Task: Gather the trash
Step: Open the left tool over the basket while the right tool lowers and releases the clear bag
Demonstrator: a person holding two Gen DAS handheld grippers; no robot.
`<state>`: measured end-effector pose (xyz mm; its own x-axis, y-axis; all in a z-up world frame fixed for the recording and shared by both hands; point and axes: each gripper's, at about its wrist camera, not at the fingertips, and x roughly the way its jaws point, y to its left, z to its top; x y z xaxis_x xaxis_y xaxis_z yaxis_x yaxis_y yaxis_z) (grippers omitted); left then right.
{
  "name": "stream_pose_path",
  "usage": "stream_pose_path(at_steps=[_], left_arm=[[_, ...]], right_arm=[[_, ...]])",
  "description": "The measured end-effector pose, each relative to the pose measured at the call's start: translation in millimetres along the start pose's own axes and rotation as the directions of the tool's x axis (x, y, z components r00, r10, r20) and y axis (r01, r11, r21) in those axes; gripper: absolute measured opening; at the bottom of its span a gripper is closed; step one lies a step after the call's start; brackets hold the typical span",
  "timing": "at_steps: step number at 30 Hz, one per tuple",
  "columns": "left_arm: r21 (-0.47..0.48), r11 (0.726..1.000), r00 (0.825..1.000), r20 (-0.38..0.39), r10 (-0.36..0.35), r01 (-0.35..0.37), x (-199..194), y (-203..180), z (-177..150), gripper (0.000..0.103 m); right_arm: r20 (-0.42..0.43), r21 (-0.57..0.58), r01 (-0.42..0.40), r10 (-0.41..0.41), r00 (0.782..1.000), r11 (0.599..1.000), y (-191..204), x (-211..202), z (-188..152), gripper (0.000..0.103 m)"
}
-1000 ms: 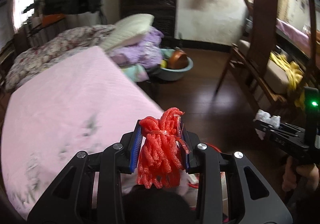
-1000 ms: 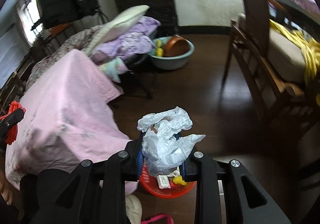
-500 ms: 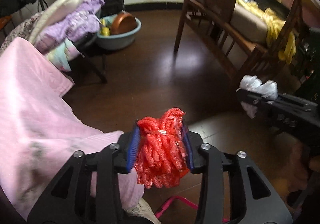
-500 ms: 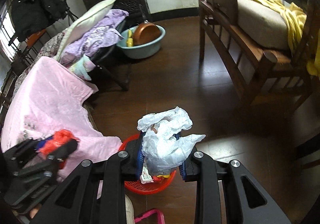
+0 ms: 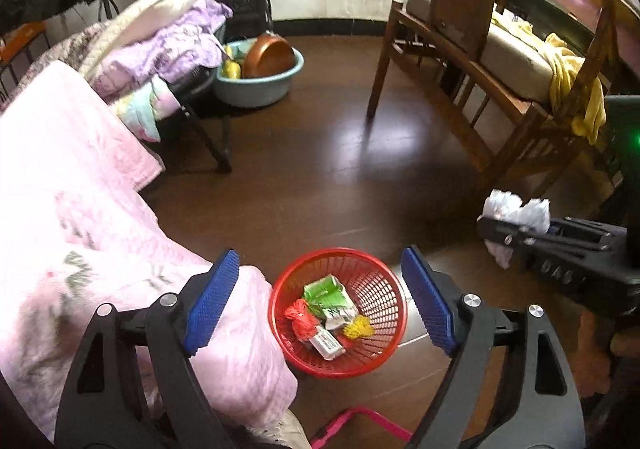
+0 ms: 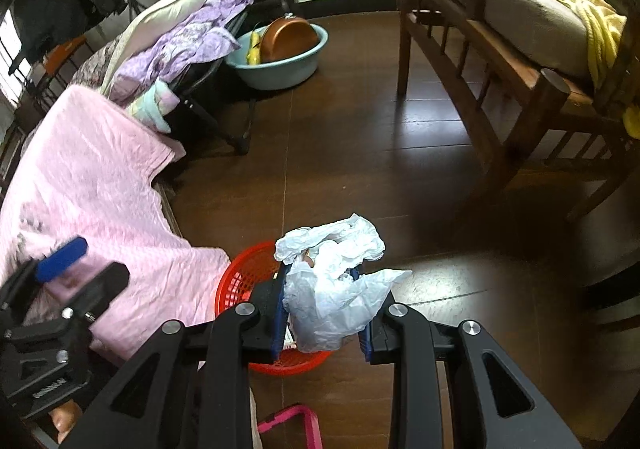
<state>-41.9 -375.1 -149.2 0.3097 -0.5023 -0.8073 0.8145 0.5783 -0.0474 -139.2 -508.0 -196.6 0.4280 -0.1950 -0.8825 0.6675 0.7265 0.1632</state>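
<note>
Left gripper (image 5: 320, 299) fingers (image 5: 212, 299) spread wide, nothing between the blue pads, held above the red basket (image 5: 384, 349) and pointing down and forward, so the basket shows in the gap. Red string bundle (image 5: 299, 319) lies inside the basket toward its left side, next to a green-and-white carton (image 5: 326, 295), a small white box (image 5: 328, 344) and a yellow scrap (image 5: 358, 327); print on the carton and box too small to read. Right gripper (image 6: 323, 303) fingers pinching a crumpled white plastic bag (image 6: 332, 281), bag bulging up and to the right past the pads; in the right wrist view it sits over the basket's right part, tilted down at the floor. In the left wrist view the right gripper comes in from the right edge, bag at its tip, beside the basket and not touching it. Basket stands on the dark wood floor (image 5: 320, 169), touching the hanging edge of the pink blanket (image 5: 80, 189) at the bed's near corner. Pink frame (image 6: 296, 427) on the floor at the bottom edge, near the basket. Further out: teal basin (image 5: 260, 83) with a copper pan (image 5: 267, 56) at the bed's far end, wooden chair (image 5: 460, 65) with a yellow cloth (image 5: 576, 89) at right. Embossed lettering on the left gripper's body, unreadable.
</note>
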Motion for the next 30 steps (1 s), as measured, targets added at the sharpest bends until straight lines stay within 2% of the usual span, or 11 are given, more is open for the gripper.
stream_pose_path(at_steps=[6,13,17,20,26,28,30], left_arm=[[-0.038,0.999,0.999,0.048,0.022,-0.020,-21.7,8.9,-5.1,0.090],[-0.113,0.993,0.997,0.078,-0.020,0.029,-51.6,26.1,-18.8,0.091],[-0.137,0.990,0.996,0.085,-0.028,0.040,-65.5,32.2,-30.7,0.091],[-0.128,0.992,0.996,0.092,-0.010,0.022,-74.7,32.9,-39.8,0.091],[-0.116,0.993,0.995,0.101,-0.027,0.039,-76.7,33.4,-44.2,0.092],[-0.126,0.991,0.995,0.088,-0.040,0.051,-72.6,35.7,-43.6,0.092],[-0.142,0.988,0.995,0.081,-0.054,0.065,-70.1,38.9,-43.3,0.092]], right_arm=[[-0.051,-0.067,-0.008,0.004,0.999,0.998,22.7,10.7,-11.8,0.029],[-0.106,-0.103,-0.013,0.002,0.994,0.995,38.7,25.9,-23.4,0.029],[-0.142,-0.119,-0.021,0.003,0.990,0.993,45.3,40.5,-28.8,0.029],[-0.163,-0.128,-0.024,0.003,0.987,0.991,47.9,51.0,-32.7,0.030],[-0.214,-0.141,-0.032,0.001,0.977,0.990,54.2,83.5,-38.6,0.035],[-0.233,-0.133,-0.043,0.010,0.972,0.990,54.8,98.0,-40.9,0.040],[-0.234,-0.109,-0.057,0.031,0.972,0.992,53.6,108.2,-41.8,0.052]])
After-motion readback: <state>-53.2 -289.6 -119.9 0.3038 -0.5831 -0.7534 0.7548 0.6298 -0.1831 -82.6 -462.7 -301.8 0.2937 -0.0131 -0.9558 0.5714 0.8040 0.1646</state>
